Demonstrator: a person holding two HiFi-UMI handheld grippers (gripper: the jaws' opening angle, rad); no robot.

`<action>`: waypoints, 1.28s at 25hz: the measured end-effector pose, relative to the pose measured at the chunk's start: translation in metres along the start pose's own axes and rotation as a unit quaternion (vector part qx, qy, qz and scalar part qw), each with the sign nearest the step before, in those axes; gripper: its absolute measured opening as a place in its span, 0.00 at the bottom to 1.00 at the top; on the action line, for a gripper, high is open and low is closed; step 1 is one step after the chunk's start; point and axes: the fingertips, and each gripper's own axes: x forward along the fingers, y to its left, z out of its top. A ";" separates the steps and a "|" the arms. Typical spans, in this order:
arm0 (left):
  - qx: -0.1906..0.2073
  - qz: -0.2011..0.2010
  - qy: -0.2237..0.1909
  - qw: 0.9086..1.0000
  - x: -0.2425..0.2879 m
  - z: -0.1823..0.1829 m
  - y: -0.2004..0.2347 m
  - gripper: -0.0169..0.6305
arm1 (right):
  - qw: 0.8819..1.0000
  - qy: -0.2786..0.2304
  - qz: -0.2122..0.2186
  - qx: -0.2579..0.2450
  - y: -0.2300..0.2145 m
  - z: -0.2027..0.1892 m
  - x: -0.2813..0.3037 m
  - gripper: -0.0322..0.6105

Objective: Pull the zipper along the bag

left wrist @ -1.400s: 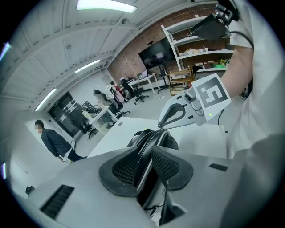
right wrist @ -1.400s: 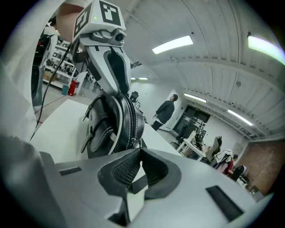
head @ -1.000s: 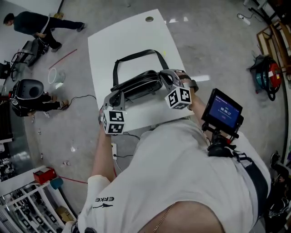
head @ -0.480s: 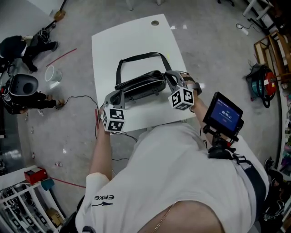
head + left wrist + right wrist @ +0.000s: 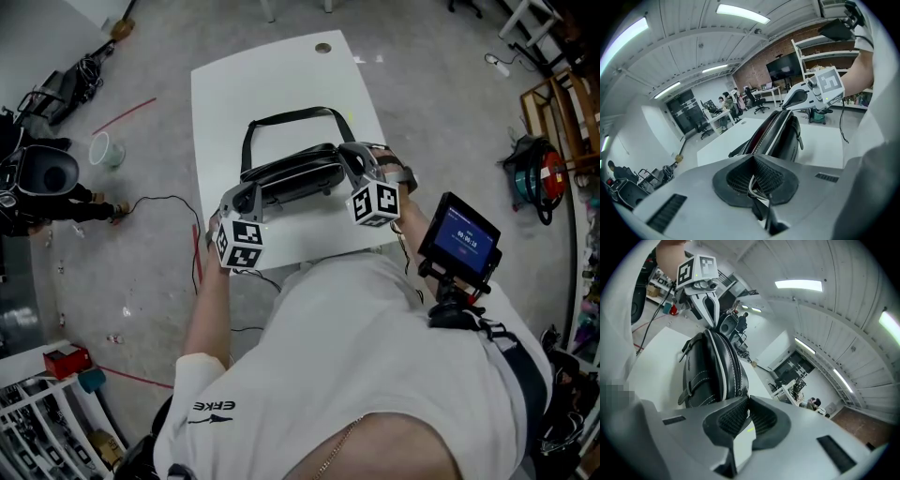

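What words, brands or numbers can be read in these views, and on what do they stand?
"ERKE": on the left sleeve of the person's white T-shirt.
Blue screen by the right arm: a row of digits, too small to read.
Marker cubes: black-and-white square patterns only, no words.
Black bag: no readable print.

"ERKE" in dark letters, upside down from the head view, on the white sleeve point(image 5: 214, 409), well behind the left gripper point(image 5: 247, 193) and near the bottom edge. White digits like a timer on the blue screen point(image 5: 459, 236), just right of the right gripper point(image 5: 347, 152); too small to read surely. Black-and-white square markers on the left cube point(image 5: 237, 246) and the right cube point(image 5: 373, 203), carrying nothing legible.
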 end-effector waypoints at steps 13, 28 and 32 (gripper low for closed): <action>0.008 -0.001 -0.013 1.000 0.008 0.010 -0.005 0.03 | 1.000 -0.003 -0.002 -0.028 -0.011 0.021 -0.003 0.07; 0.022 -0.017 -0.031 0.999 0.026 0.023 -0.023 0.03 | 0.995 0.025 0.010 -0.093 -0.011 0.022 -0.001 0.07; 0.026 -0.024 -0.035 0.999 0.032 0.029 -0.028 0.03 | 0.992 0.036 0.011 -0.120 -0.012 0.018 0.001 0.07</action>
